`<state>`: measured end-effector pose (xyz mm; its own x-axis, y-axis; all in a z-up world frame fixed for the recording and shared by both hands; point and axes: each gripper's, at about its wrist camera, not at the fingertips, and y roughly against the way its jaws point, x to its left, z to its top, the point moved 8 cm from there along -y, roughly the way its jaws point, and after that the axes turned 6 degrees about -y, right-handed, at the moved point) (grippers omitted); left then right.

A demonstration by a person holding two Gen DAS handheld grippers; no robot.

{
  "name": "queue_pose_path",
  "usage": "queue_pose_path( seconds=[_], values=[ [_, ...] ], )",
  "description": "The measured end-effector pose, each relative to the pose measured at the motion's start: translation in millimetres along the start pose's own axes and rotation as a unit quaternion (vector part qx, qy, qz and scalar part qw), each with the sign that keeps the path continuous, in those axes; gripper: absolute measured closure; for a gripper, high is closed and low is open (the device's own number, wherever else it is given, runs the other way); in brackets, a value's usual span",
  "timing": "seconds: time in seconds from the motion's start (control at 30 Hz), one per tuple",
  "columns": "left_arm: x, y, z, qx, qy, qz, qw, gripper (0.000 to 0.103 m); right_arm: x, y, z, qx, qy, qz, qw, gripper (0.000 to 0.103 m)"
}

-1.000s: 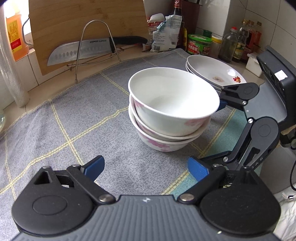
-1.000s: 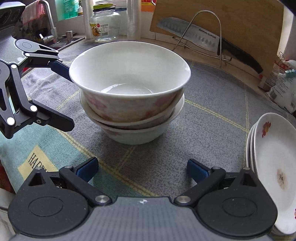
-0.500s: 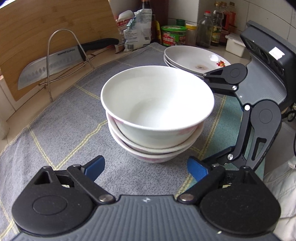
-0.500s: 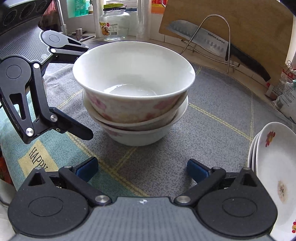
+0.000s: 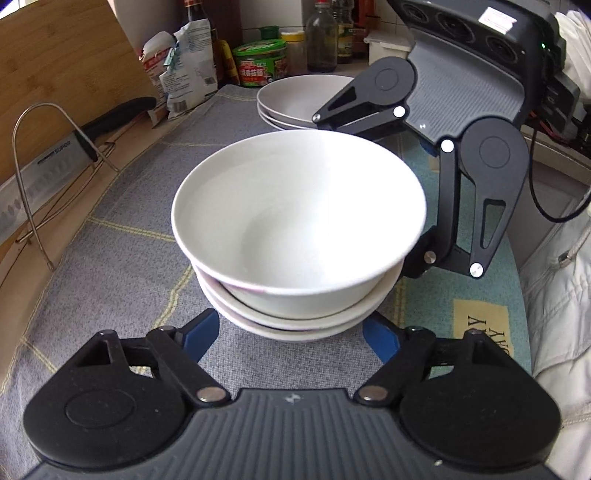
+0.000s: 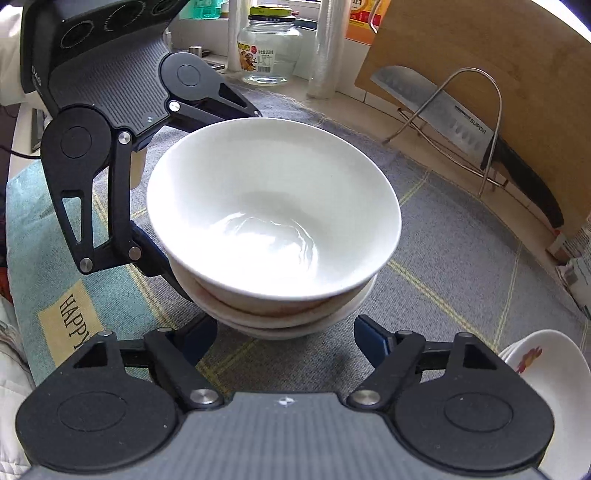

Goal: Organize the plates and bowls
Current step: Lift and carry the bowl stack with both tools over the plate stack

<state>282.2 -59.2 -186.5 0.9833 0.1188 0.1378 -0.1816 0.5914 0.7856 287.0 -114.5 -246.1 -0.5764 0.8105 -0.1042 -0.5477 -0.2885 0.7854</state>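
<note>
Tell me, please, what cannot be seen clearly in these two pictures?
- Lower bowls: both views, covered by the top bowl; their insides are hidden.
- Plates: right view, cut off by the edge and the right gripper.
- Plates, left view: partly behind the right gripper.
- Left gripper: whether its fingertips touch the bowls is unclear.

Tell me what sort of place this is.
Most likely a home kitchen counter. A cleaver rests on a wire rack against a wooden cutting board, sauce bottles and jars line the tiled wall, and stacked bowls and plates sit on a cloth mat.
</note>
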Motion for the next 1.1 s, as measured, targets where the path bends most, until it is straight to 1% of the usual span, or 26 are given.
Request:
queue_pose_path(
  seconds=[0.1,0.27,0.6,0.8,0.9,1.1],
  values=[
    [-0.7,-0.3,3.4,0.002,-0.012,-0.001,0.9999,0.022,1.1,-1.5,2.3,0.002,0.019,0.016,1.0,0.021],
    [-0.4,-1.4,6.7,0.008,-0.021,0.0,0.9998,0.022,2.2,-2.6,4.3,0.003,0.032,0.032,0.999,0.022],
    [-3.3,-2.1,7.6,0.015,-0.028,0.007,0.9995,0.023,3.8,-5.2,8.9,0.016,0.034,0.027,0.999,0.023],
    [-4.6,0.5,10.2,0.014,-0.032,0.012,0.9993,0.023,3.3,4.2,10.9,0.017,0.033,0.026,0.999,0.023],
    [-5.8,3.7,15.8,0.011,-0.033,0.016,0.9993,0.023,0.4,14.2,12.8,0.015,0.037,0.022,0.999,0.023],
    [-11.6,5.4,39.5,0.004,-0.047,0.025,0.9986,0.023,-12.0,37.1,10.3,0.01,0.037,0.014,0.999,0.023]
  ],
)
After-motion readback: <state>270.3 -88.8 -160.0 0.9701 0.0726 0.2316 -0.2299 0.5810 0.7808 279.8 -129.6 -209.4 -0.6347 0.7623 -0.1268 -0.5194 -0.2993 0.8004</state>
